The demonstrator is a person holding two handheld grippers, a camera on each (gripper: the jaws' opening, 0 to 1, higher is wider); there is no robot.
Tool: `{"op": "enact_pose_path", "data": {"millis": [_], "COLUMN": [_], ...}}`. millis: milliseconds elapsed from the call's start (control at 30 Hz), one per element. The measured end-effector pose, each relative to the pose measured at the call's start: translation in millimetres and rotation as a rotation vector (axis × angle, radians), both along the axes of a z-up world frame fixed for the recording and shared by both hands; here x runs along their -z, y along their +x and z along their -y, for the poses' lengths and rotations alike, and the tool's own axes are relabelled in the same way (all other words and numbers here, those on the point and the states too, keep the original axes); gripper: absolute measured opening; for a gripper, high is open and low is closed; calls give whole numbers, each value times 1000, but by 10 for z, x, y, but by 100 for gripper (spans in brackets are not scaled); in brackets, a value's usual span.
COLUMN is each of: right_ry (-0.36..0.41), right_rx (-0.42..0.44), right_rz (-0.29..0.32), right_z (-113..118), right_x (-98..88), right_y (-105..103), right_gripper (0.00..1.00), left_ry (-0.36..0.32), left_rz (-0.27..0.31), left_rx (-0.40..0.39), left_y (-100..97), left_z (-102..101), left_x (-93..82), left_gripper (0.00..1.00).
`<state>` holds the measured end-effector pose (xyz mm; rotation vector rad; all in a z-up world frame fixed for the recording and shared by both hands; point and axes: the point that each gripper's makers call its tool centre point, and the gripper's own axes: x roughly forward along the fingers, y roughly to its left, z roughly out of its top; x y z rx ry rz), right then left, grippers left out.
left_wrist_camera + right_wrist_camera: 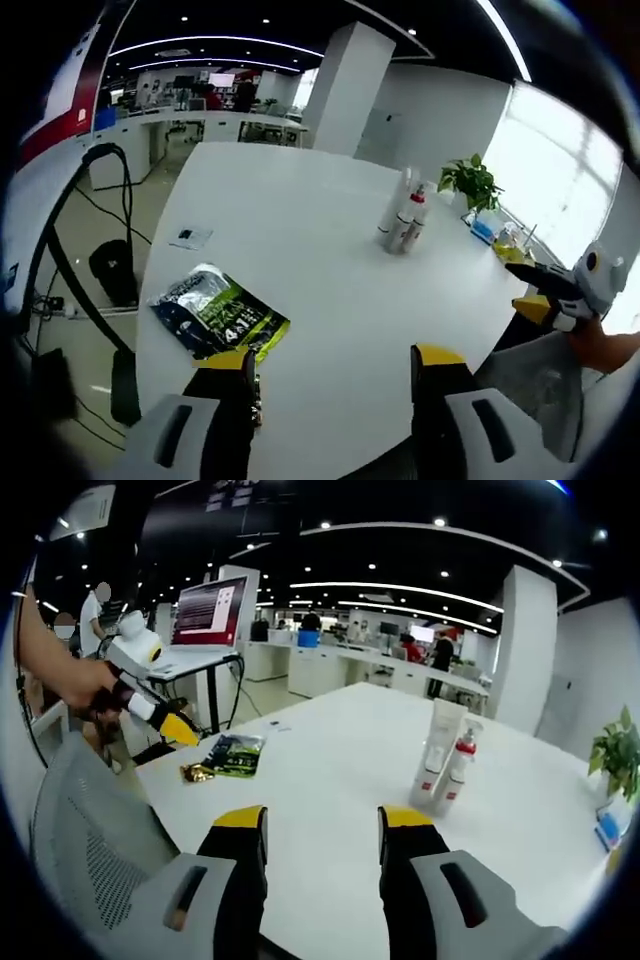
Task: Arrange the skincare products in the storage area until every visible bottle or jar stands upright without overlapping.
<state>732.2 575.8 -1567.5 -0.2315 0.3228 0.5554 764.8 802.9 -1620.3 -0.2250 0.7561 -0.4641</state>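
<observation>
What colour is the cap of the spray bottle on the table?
Red; the spray bottle shows it best in the right gripper view.

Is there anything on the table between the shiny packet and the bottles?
No. In the right gripper view, only bare white table lies between the packet and the standing bottles.

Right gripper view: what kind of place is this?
Most likely an open-plan office. A large white table holds a few skincare bottles, long desks with people working run behind it, and strip lights cross a dark ceiling. A potted plant stands near the table's far edge.
</observation>
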Motion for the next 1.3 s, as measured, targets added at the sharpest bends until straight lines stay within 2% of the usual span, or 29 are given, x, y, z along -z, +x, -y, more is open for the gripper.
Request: {"op": "enact_pose_path", "data": {"millis": [167, 267, 333, 433, 567, 600, 700, 767, 800, 900, 967, 1100, 1300], "right_ry": [-17, -25, -30, -36, -49, -52, -57, -62, -62, -70, -74, -77, -90], "right_rx": [12, 9, 5, 1, -22, -27, -46, -55, -56, -57, -52, -43, -35], "right_rz": [6, -1, 1, -3, -10, -9, -17, -20, -24, -29, -32, -37, -43], "right_z": [42, 41, 31, 21, -31, -41, -79, -95, -99, -98, -88, -72, -51], "right_x": [5, 25, 24, 41, 68, 71, 87, 95, 102, 123, 132, 139, 161], "right_y": [0, -5, -8, -10, -30, -33, -53, -59, -61, -59, -54, -43, -33], "right_gripper": [41, 40, 40, 40, 40, 40, 40, 39, 39, 39, 39, 38, 37], "left_ry": [-18, -16, -43, -48, -19, -44, -124, -100, -91, -122, -143, -113, -100], "left_rz": [-43, -85, -127, -170, -193, -237, -289, -293, -318, -377, -390, -450, -492], "left_rx": [-49, -90, -142, -197, -226, -267, -339, -350, -355, -389, -420, -435, -480], "left_y": [119, 199, 267, 357, 528, 590, 717, 759, 762, 794, 871, 922, 1029], "left_z": [-129, -217, -258, -306, -338, -338, -308, -299, -285, -249, -251, -282, -376], "left_x": [53, 110, 147, 202, 270, 318, 340, 359, 397, 451, 472, 567, 647], "left_gripper": [66, 70, 75, 84, 91, 92, 92, 96, 100, 100, 100, 100, 100]}}
